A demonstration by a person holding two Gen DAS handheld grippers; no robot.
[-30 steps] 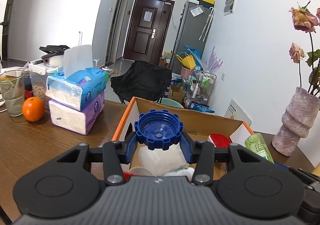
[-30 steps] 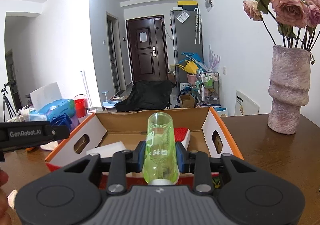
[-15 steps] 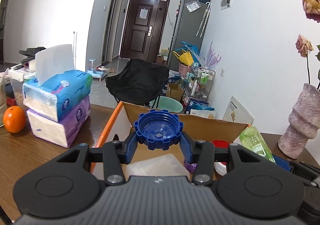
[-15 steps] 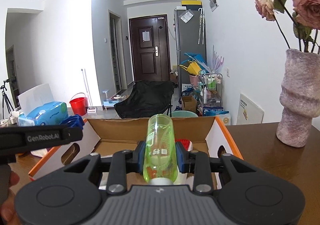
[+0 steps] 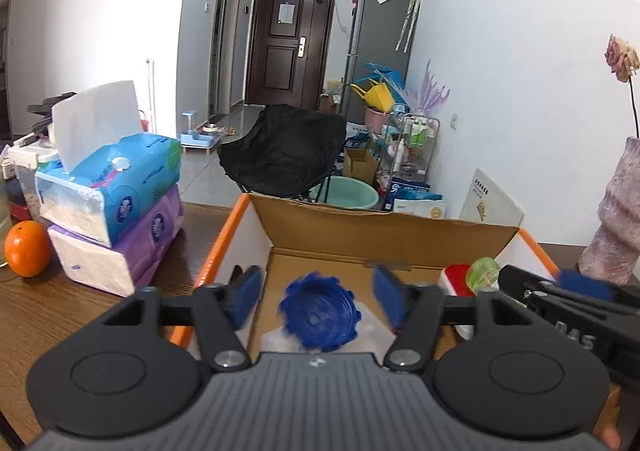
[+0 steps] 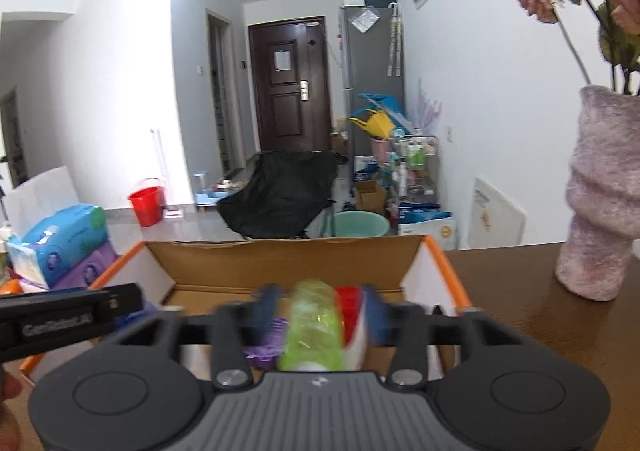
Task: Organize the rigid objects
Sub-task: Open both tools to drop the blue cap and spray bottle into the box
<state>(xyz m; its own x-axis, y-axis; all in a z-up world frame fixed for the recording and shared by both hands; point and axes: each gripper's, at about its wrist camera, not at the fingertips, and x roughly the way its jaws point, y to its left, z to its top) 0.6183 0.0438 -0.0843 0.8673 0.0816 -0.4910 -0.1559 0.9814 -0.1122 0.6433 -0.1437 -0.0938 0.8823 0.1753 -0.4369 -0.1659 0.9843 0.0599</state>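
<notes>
My left gripper (image 5: pixel 317 299) hangs over an orange-edged cardboard box (image 5: pixel 384 219). Its jaws are opening, and the blue toothed cap (image 5: pixel 318 317) sits blurred and loose between the pads, touching neither, above a clear plastic item. My right gripper (image 6: pixel 320 313) is over the same box (image 6: pixel 280 247), jaws opening too. The green translucent bottle (image 6: pixel 316 327) lies blurred between its blue fingers (image 6: pixel 376 315) with gaps on both sides. In the left wrist view the bottle's end (image 5: pixel 484 269) shows beside a red item (image 5: pixel 456 278).
Stacked tissue packs (image 5: pixel 112 191) and an orange (image 5: pixel 26 255) sit left of the box on the wooden table. A pink textured vase (image 6: pixel 600 207) with dried roses stands to the right. A red item (image 6: pixel 350 305) and something purple (image 6: pixel 264 345) lie in the box.
Both grippers moved forward over the box. Both sets of jaws went from shut to spread, letting go of the blue cap and the green bottle, which now look blurred and lower.
</notes>
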